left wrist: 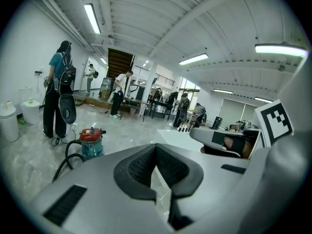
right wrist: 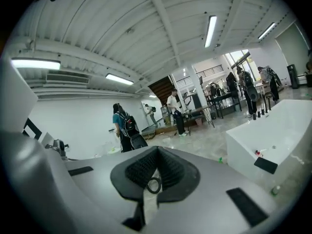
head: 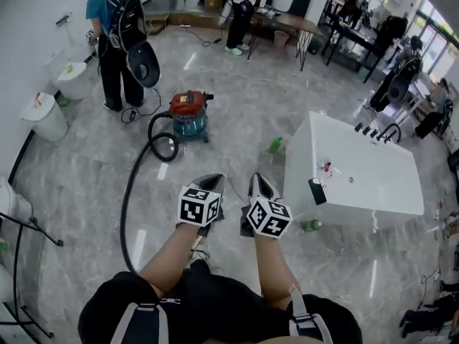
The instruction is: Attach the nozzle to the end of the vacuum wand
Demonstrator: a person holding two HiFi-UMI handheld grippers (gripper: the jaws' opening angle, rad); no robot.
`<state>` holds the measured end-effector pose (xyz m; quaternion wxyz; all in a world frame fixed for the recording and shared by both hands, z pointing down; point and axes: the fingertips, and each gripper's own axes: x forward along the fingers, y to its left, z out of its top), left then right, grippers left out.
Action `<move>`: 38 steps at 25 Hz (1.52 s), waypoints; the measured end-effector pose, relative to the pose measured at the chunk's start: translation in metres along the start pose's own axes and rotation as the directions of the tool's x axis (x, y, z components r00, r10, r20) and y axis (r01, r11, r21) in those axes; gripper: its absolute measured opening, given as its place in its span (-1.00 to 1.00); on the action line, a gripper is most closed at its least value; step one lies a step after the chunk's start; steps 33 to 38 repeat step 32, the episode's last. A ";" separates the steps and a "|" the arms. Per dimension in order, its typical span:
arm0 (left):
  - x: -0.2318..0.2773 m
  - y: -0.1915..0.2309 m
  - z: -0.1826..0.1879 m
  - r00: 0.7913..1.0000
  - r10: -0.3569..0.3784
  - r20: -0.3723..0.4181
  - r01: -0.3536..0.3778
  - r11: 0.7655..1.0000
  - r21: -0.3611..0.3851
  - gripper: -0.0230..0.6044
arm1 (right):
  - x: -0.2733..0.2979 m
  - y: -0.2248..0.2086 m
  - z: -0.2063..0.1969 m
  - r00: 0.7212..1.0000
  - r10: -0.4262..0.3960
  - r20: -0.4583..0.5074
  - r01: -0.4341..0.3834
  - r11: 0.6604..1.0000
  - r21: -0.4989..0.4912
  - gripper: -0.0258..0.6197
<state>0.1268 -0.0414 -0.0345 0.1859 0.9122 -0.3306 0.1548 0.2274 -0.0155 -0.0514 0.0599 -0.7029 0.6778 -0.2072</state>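
A red-and-teal canister vacuum (head: pixel 188 115) stands on the grey floor, and its black hose (head: pixel 130 199) loops toward me past my left side. I cannot make out a wand or a nozzle. Both grippers are held up side by side in front of my chest. The left gripper (head: pixel 209 182) is shut with nothing between its jaws. The right gripper (head: pixel 259 180) is likewise shut and empty. The left gripper view shows closed jaws (left wrist: pixel 156 147) aimed across the room, with the vacuum (left wrist: pixel 91 141) low on the left. The right gripper view shows closed jaws (right wrist: pixel 157 151).
A white table (head: pixel 373 185) stands at my right with small black items (head: pixel 373 130) at its far edge and a dark flat object (head: pixel 318 190) at its near corner. Green bottles (head: pixel 276 145) lie on the floor. White bins (head: pixel 44 117) line the left wall. A person (head: pixel 115 34) stands behind the vacuum.
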 end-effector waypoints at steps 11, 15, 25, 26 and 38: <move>-0.032 -0.019 0.078 0.991 0.057 0.121 -0.078 0.982 0.173 -0.90 | -0.040 0.014 0.084 0.979 0.102 0.175 -0.099 0.995 -0.022 -0.88; -0.033 -0.018 0.074 0.990 0.076 0.114 -0.096 0.980 0.176 -0.90 | -0.041 0.021 0.082 0.976 0.142 0.167 -0.140 0.990 -0.024 -0.88; -0.040 0.017 0.076 0.989 0.108 0.101 -0.123 0.978 0.166 -0.90 | -0.015 0.042 0.080 0.984 0.102 0.146 -0.089 0.992 -0.092 -0.88; -0.041 0.016 0.072 0.988 0.113 0.102 -0.129 0.978 0.167 -0.90 | -0.018 0.041 0.077 0.984 0.106 0.146 -0.094 0.992 -0.090 -0.88; -0.041 0.000 0.055 0.989 0.114 0.094 -0.128 0.977 0.169 -0.90 | -0.030 0.031 0.065 0.984 0.117 0.131 -0.108 0.991 -0.075 -0.88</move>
